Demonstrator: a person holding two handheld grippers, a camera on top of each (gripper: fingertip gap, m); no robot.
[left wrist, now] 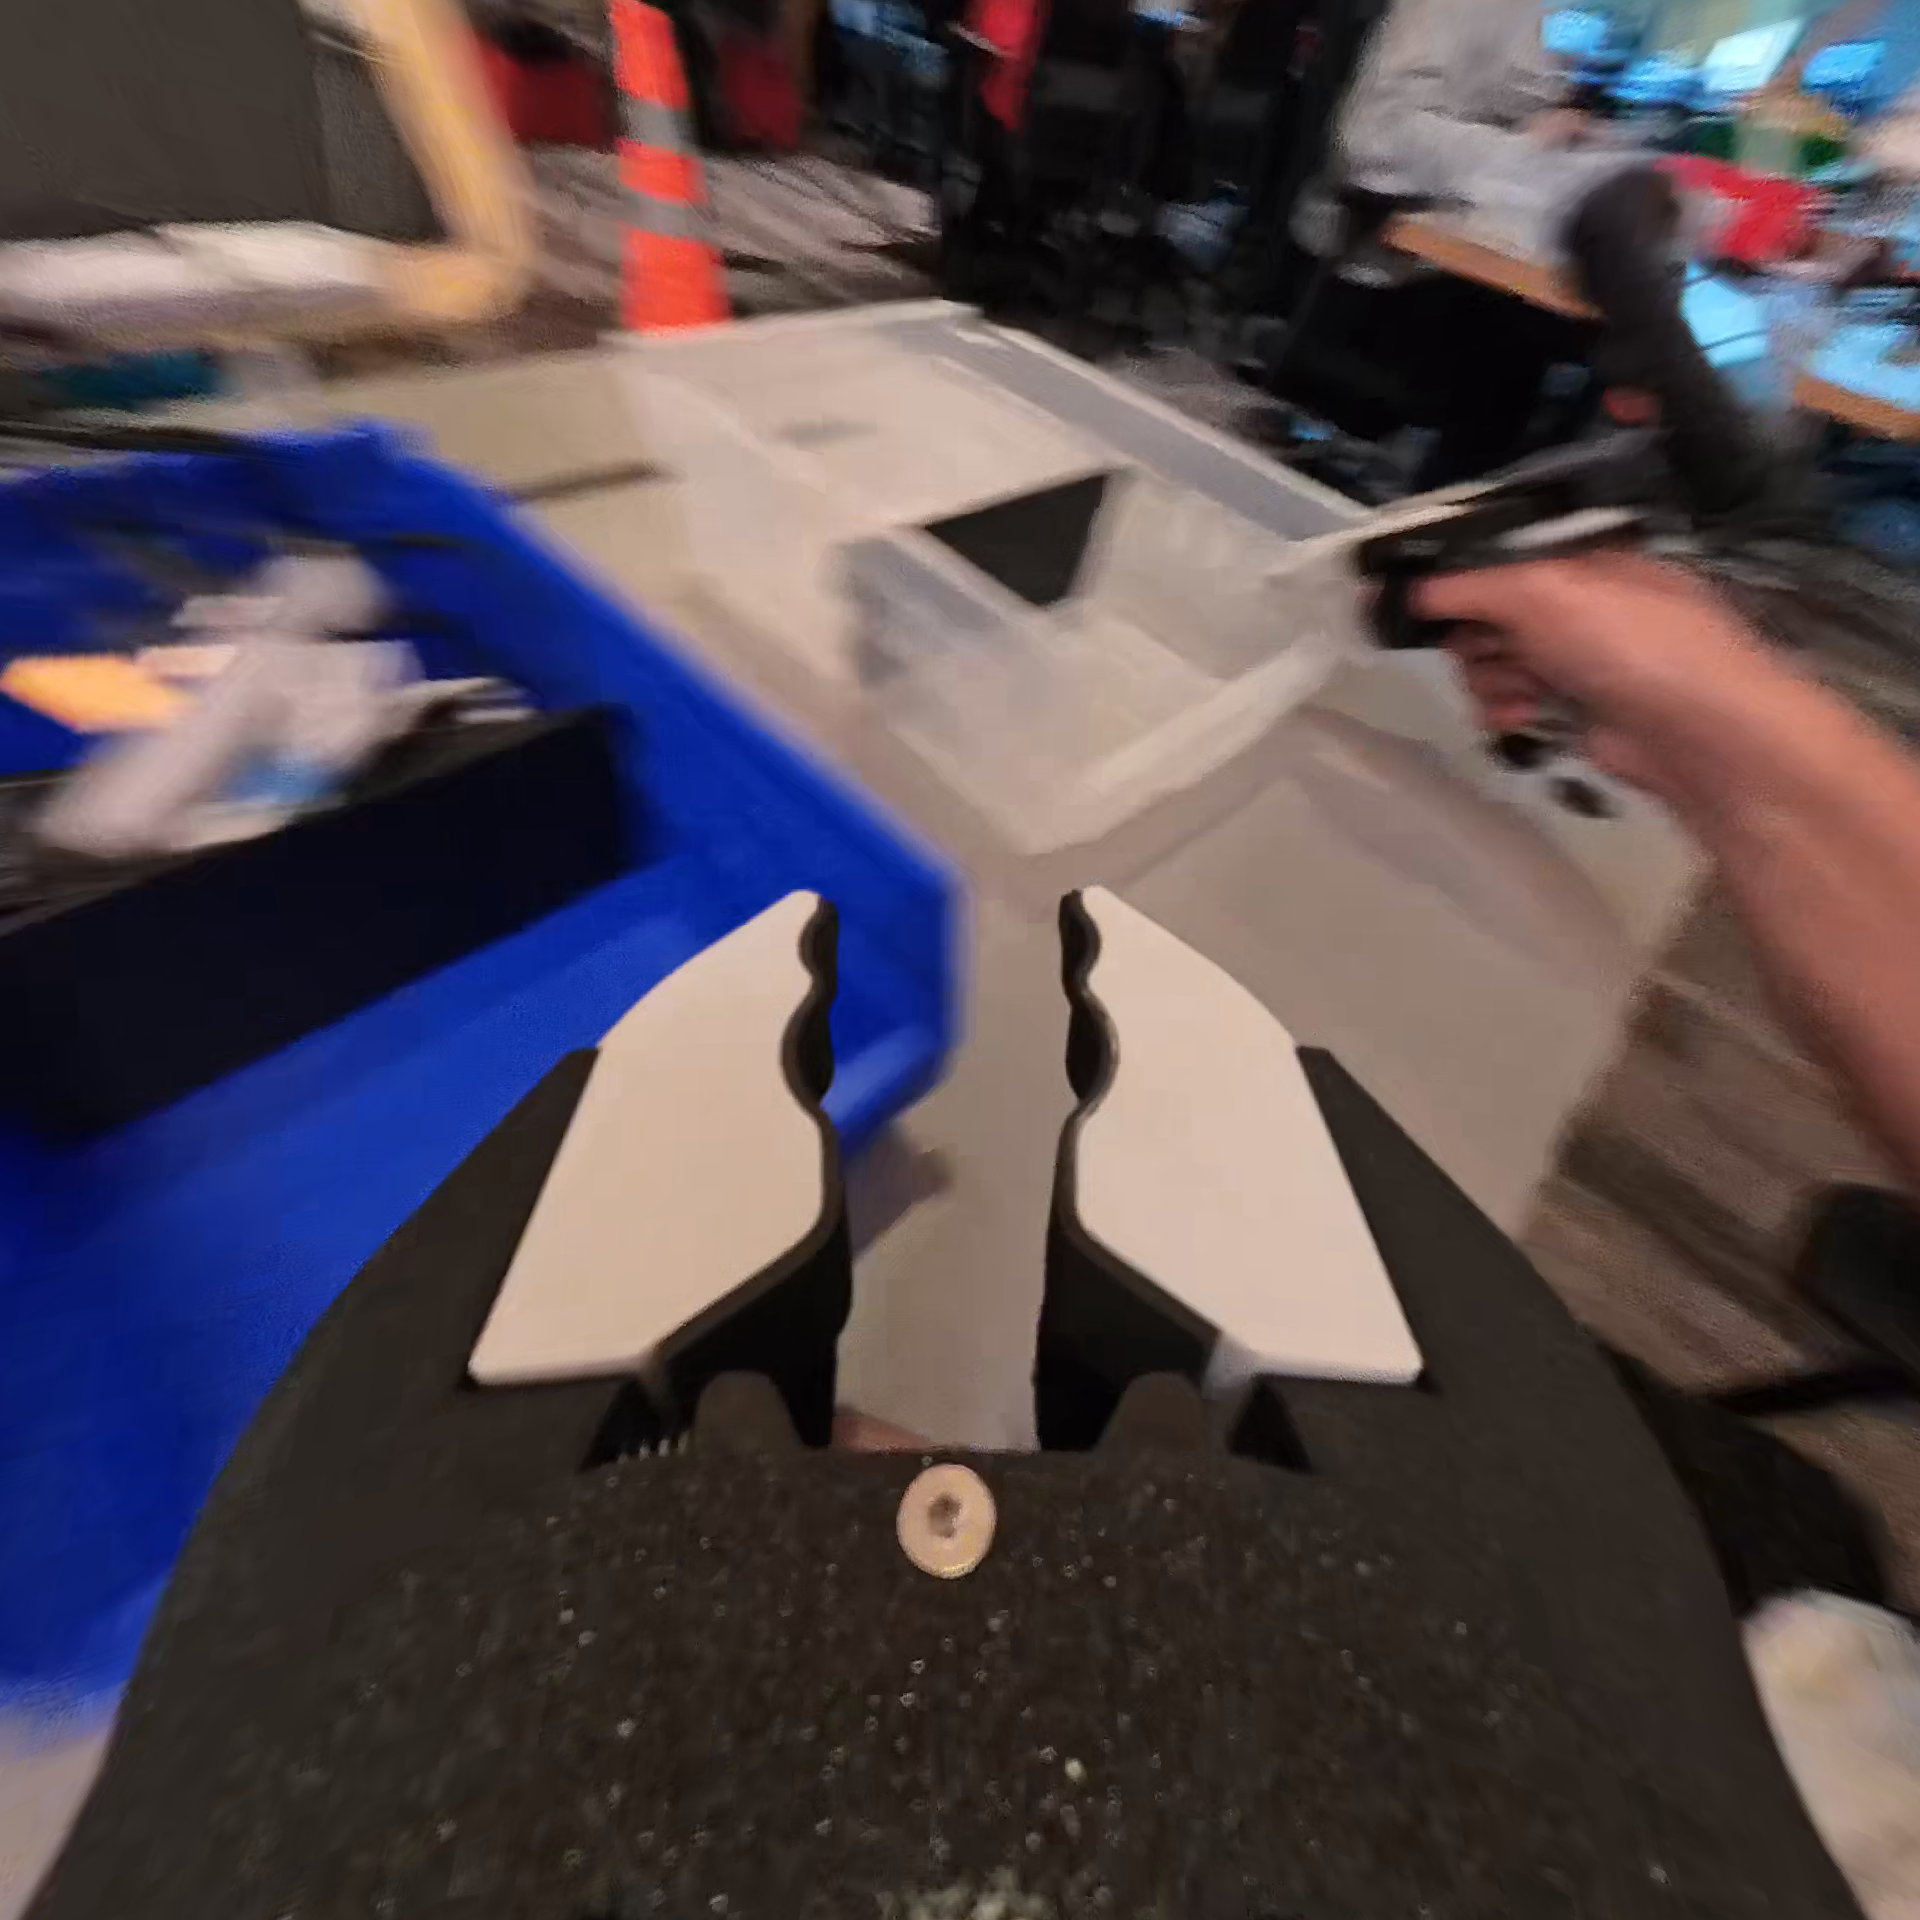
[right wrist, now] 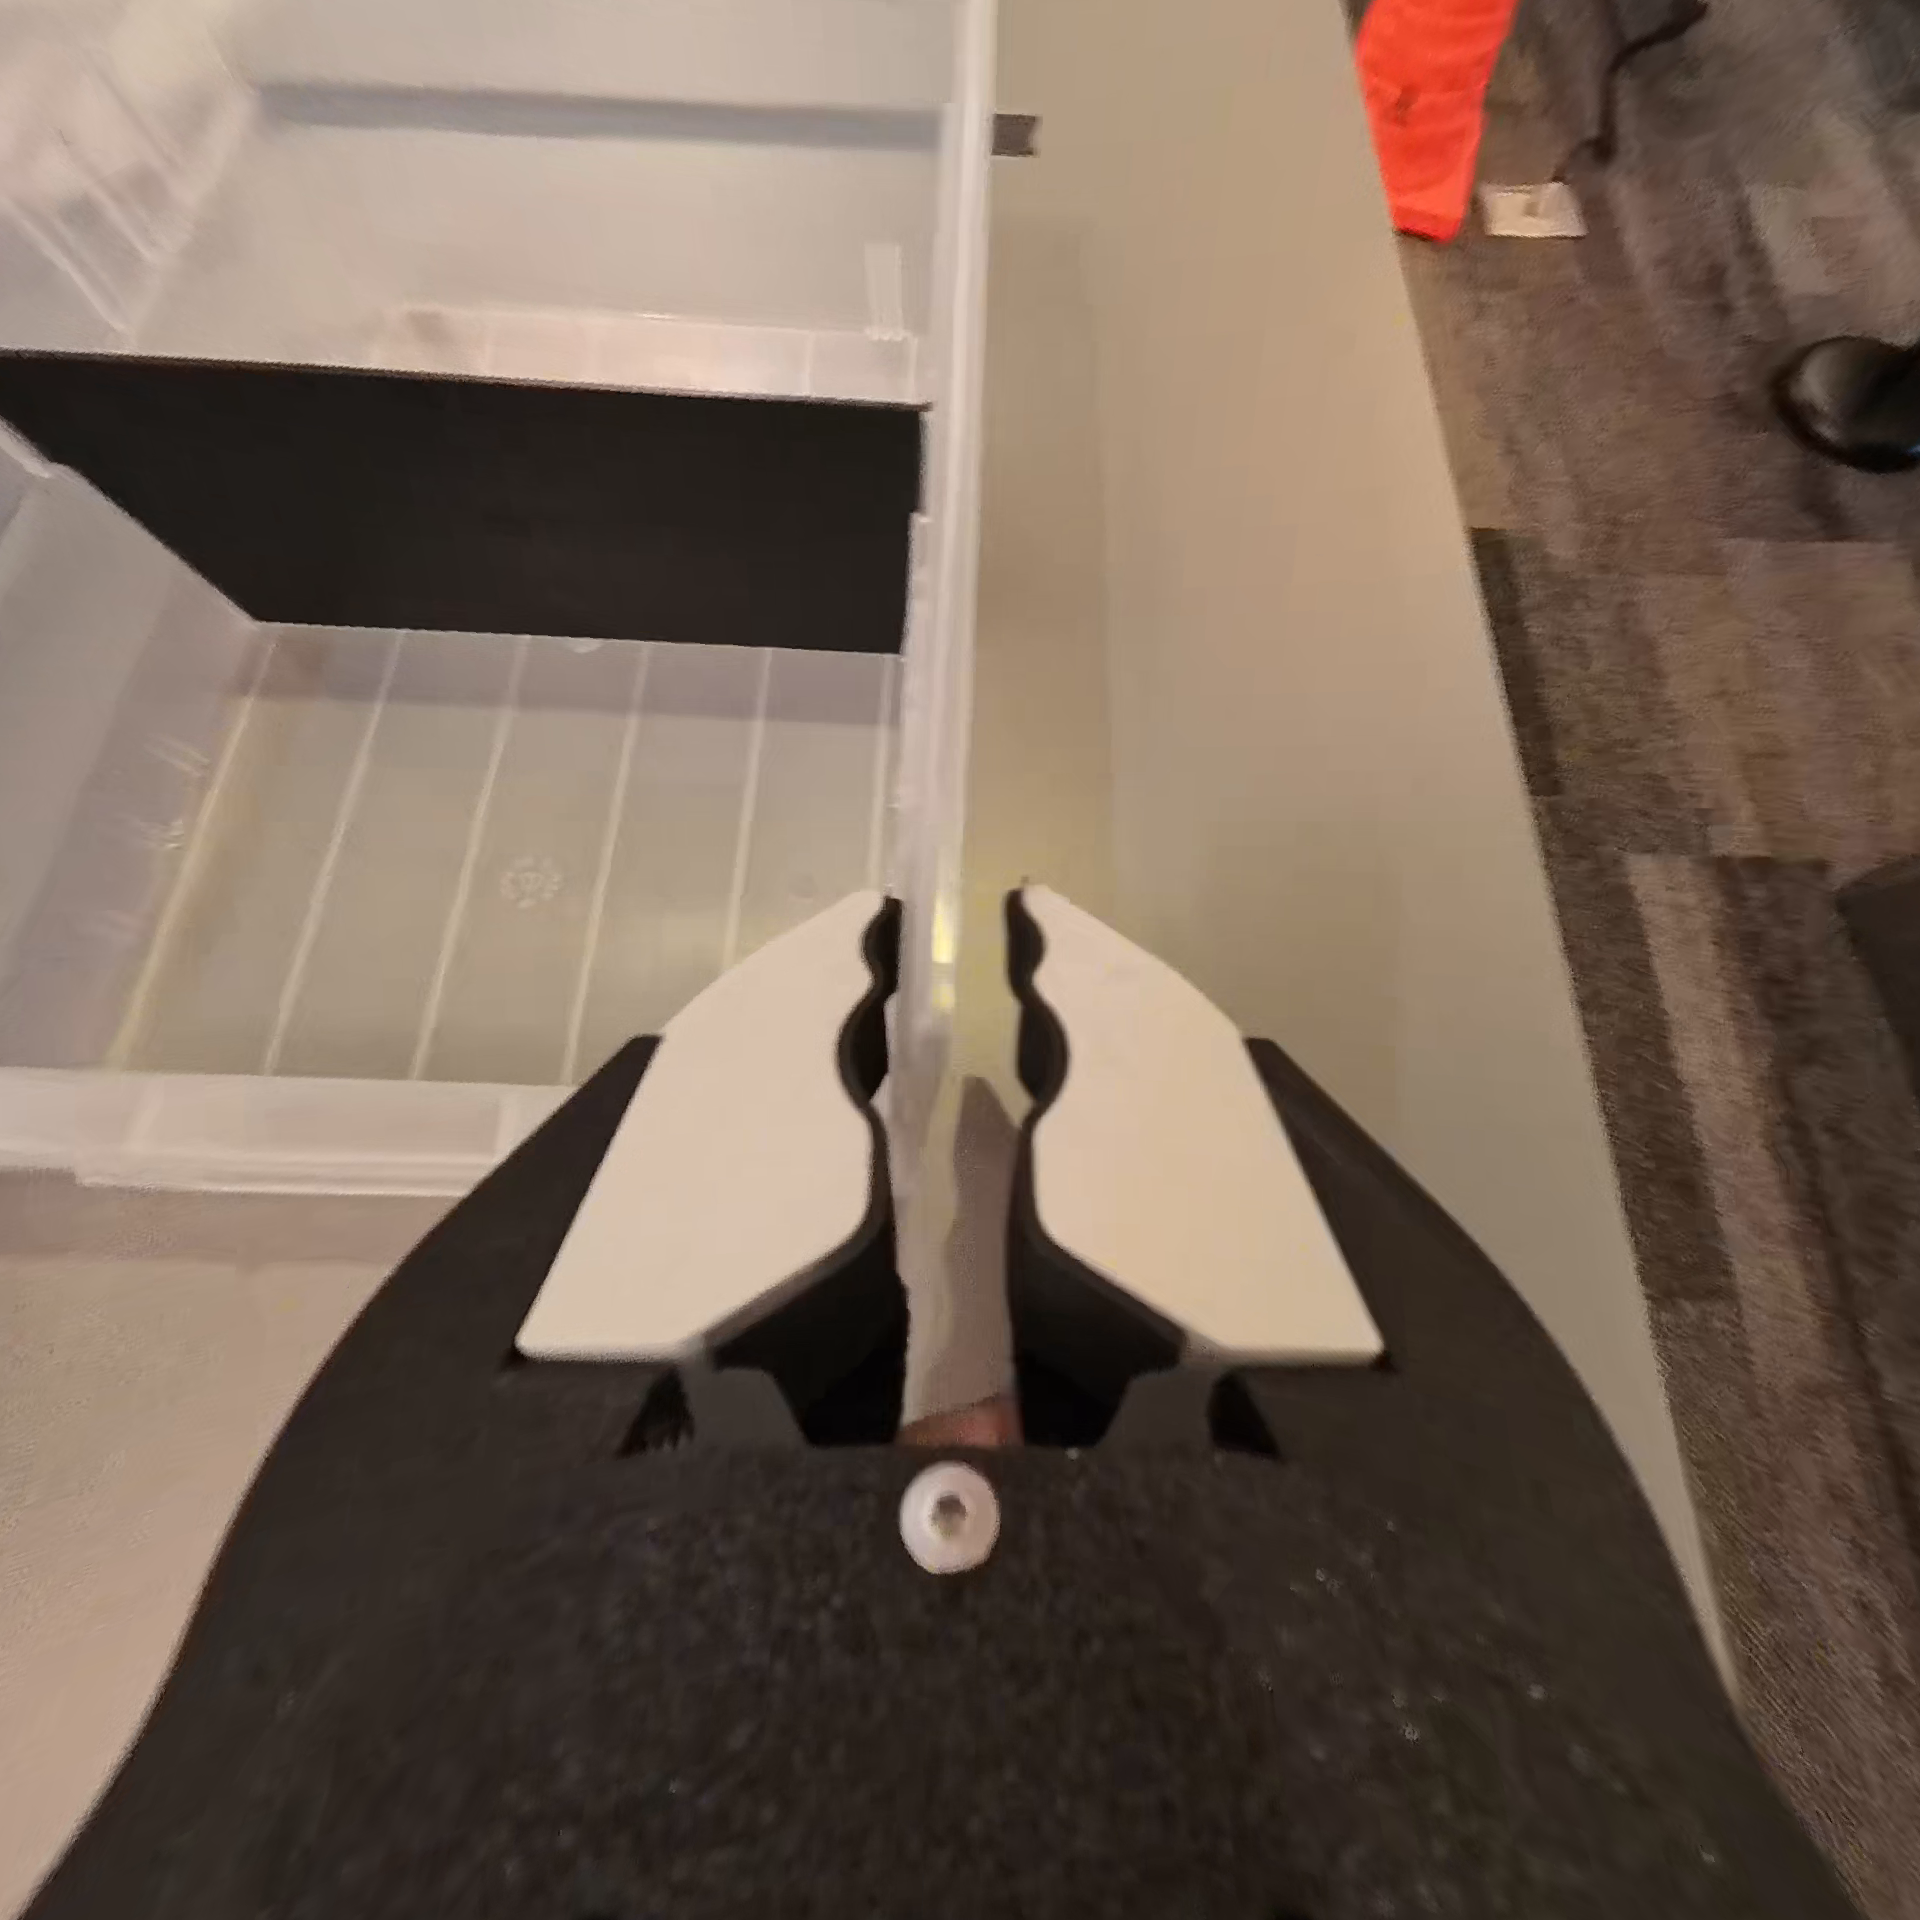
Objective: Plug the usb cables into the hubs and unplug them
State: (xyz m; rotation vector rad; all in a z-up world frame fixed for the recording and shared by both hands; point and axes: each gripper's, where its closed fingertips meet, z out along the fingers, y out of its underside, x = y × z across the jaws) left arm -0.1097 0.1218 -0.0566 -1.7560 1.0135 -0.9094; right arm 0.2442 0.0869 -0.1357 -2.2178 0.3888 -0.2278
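Left gripper (left wrist: 948,914): fingers parted, a clear gap between the pale pads, nothing in it. It hangs above the bench (left wrist: 1299,987), its left fingertip over the near corner of a blue bin (left wrist: 727,727).

Right gripper (right wrist: 951,909): fingers (right wrist: 790,1122) parted narrowly, straddling the right-hand wall of a clear plastic tub (right wrist: 940,623). The left pad lies against or just beside the wall's inner face; the right pad stands off the outer face with a sliver of gap. Whether the wall is pinched cannot be told. In the left wrist view the same gripper (left wrist: 1340,551) shows at the tub's far right rim, held by a hand (left wrist: 1621,686).

Clear plastic tub: ribbed floor, a black panel (right wrist: 468,499) lying across its middle. It sits along the bench's right edge, with a strip of bare bench between its wall and that edge.

Blue bin: at the bench's left side, just beside the tub. It holds a black box (left wrist: 312,883) and a blurred jumble of white and dark items; the USB cables and hubs cannot be made out in either view, in the jumble or elsewhere.

Surroundings: grey carpet (right wrist: 1714,727) beyond the bench's right edge; an orange cone with grey bands (left wrist: 665,177) on the floor past the far edge; desks and a seated person farther back, all blurred.
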